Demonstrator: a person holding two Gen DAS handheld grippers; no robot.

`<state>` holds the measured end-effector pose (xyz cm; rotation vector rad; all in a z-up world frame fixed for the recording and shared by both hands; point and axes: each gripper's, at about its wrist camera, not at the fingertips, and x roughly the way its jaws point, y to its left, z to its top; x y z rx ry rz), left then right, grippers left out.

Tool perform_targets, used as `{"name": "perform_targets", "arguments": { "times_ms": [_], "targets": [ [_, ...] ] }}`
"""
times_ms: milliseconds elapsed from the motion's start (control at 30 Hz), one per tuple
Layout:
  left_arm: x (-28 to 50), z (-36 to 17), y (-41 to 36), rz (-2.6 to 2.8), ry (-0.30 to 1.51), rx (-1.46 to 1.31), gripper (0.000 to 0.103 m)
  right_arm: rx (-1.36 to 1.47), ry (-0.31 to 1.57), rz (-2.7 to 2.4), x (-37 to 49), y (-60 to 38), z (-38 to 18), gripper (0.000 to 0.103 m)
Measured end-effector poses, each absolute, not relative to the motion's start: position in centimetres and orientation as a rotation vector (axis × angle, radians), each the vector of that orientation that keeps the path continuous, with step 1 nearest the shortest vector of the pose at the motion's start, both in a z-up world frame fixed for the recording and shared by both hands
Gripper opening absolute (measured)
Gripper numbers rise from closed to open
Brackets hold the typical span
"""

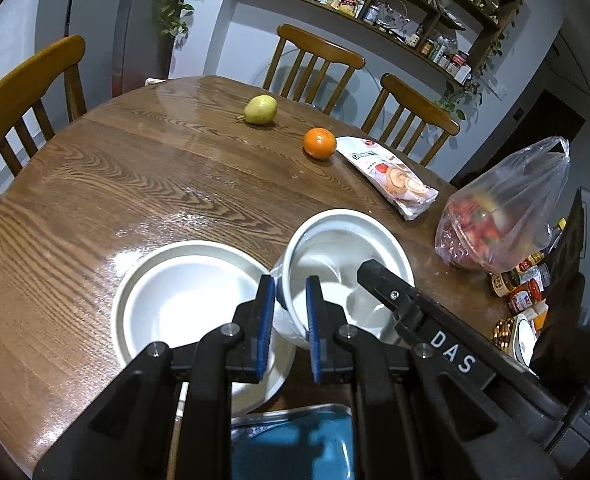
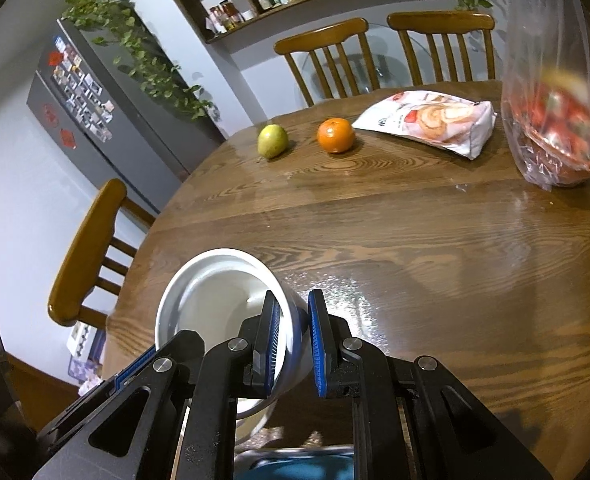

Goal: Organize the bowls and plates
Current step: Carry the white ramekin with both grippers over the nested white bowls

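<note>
A white bowl point(image 1: 335, 264) is held tilted above the round wooden table point(image 1: 135, 184). My left gripper point(image 1: 291, 300) is shut on its left rim, one blue pad inside and one outside. My right gripper point(image 2: 295, 320) is shut on the opposite rim of the same bowl point(image 2: 215, 300); its black finger point(image 1: 387, 284) shows reaching into the bowl in the left wrist view. A white deep plate point(image 1: 187, 300) sits on the table just left of the bowl, partly under my left gripper.
A pear point(image 1: 260, 109), an orange point(image 1: 319, 143), a snack packet point(image 1: 391, 178) and a plastic bag of red fruit point(image 1: 503, 216) lie at the far and right side. Wooden chairs point(image 1: 315, 64) ring the table. A metal tray point(image 1: 295, 440) is below the grippers.
</note>
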<state>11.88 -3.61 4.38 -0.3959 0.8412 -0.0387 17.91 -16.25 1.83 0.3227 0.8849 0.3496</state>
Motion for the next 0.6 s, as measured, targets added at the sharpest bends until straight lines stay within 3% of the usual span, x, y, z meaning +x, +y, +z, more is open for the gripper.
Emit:
{"name": "perform_targets", "arguments": {
  "times_ms": [600],
  "targets": [
    [9.8, 4.6, -0.6, -0.006, 0.831, -0.444, 0.011, 0.28, 0.884, 0.383, 16.4, -12.5, 2.3, 0.016]
  ]
}}
